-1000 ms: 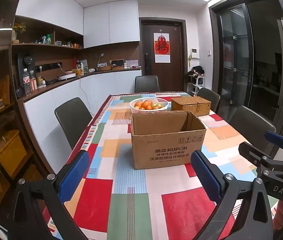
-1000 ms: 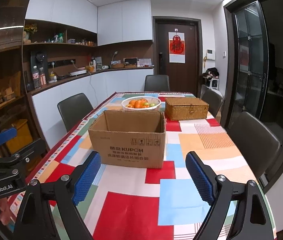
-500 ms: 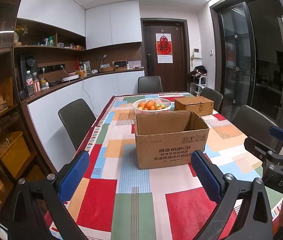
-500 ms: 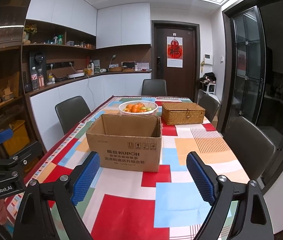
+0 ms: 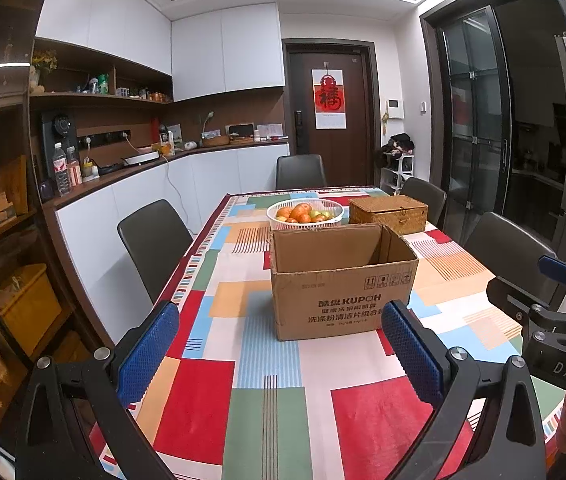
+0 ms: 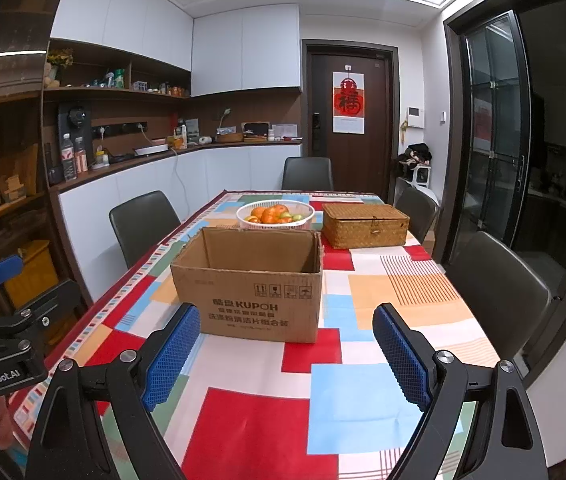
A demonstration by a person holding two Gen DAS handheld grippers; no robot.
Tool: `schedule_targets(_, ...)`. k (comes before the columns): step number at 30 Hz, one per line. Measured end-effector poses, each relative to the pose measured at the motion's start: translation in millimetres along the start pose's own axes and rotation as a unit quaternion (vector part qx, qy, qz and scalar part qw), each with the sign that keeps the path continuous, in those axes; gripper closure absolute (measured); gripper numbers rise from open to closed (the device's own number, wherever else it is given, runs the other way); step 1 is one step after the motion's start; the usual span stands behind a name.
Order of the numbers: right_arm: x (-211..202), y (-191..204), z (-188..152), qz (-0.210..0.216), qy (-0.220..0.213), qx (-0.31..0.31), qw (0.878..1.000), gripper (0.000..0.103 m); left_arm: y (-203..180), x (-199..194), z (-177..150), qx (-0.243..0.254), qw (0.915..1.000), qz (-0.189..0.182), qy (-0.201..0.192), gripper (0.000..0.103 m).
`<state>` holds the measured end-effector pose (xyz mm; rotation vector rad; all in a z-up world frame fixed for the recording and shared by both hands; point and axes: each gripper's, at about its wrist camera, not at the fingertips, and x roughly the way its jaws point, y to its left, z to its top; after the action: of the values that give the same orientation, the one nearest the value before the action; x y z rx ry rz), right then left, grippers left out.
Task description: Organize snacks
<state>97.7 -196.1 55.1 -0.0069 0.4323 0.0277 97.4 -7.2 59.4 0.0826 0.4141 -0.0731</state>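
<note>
Seen from the left wrist, the left gripper (image 5: 279, 344) hung above the near end of the bench (image 5: 271, 400), its blue-padded fingers (image 5: 149, 350) spread wide and grasping nothing. Ahead of it an open box (image 5: 343, 284) stood upright on the patchwork cloth, well apart from the fingers; no snacks showed, and the box's floor was hidden. Behind the box sat a white fruit basket (image 5: 305, 214), and just to that basket's right a closed wicker case (image 5: 389, 214). To the right of the box, nearer the camera, the right gripper (image 5: 551, 320) reached in from the edge.

From the right wrist, the right gripper (image 6: 283, 348) was likewise released, fingers (image 6: 401, 354) wide and bare, short of the box (image 6: 249, 284). Fruit basket (image 6: 275, 214) and wicker case (image 6: 365, 224) lay behind the box. Left of the box, the left gripper (image 6: 3, 328) showed at the edge of the bench (image 6: 363, 400).
</note>
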Motion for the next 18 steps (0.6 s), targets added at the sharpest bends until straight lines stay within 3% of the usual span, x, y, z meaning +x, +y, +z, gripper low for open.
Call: schedule_targets(18,2.4,0.0,-2.0,0.002,0.005,0.001,1.000,0.014,-0.7,0.1,-0.8,-0.002,1.0000,-0.002,0.002,0.000)
